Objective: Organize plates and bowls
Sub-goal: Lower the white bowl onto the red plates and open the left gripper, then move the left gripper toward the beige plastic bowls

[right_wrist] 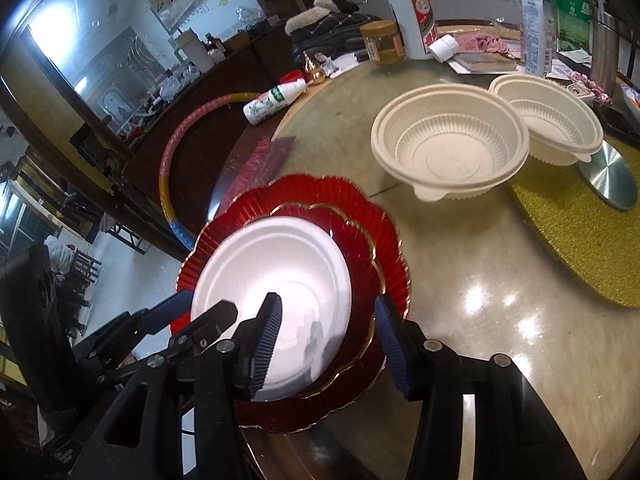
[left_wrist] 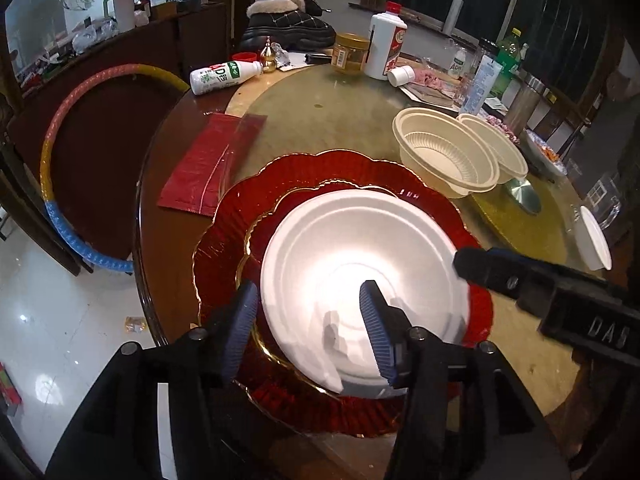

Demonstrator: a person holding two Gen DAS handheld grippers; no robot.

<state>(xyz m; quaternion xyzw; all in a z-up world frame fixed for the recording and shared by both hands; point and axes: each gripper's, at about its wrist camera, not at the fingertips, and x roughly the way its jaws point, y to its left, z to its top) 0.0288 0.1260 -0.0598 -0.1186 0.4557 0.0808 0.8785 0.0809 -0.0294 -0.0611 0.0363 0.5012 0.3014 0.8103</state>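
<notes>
A white foam plate (left_wrist: 360, 264) (right_wrist: 276, 280) lies on top of two stacked red scalloped plates (left_wrist: 304, 176) (right_wrist: 360, 216) with gold rims, at the near edge of the round table. My left gripper (left_wrist: 308, 328) (right_wrist: 188, 316) is open and straddles the foam plate's near rim, its pads clear of it. My right gripper (right_wrist: 328, 340) is open too, with one finger over the foam plate and the other outside its rim; a finger (left_wrist: 492, 268) of it shows at the plate's right side. Two stacks of cream ribbed bowls (left_wrist: 444, 156) (right_wrist: 448, 144) stand beyond, to the right.
A red packet (left_wrist: 208, 164) lies left of the plates. At the back stand a white bottle (left_wrist: 386, 42), a jar (left_wrist: 350, 54) and a toppled drink bottle (left_wrist: 224, 74). A gold mat (right_wrist: 580, 232) with a metal disc lies on the right. A coloured hoop (left_wrist: 52, 184) leans beside the table.
</notes>
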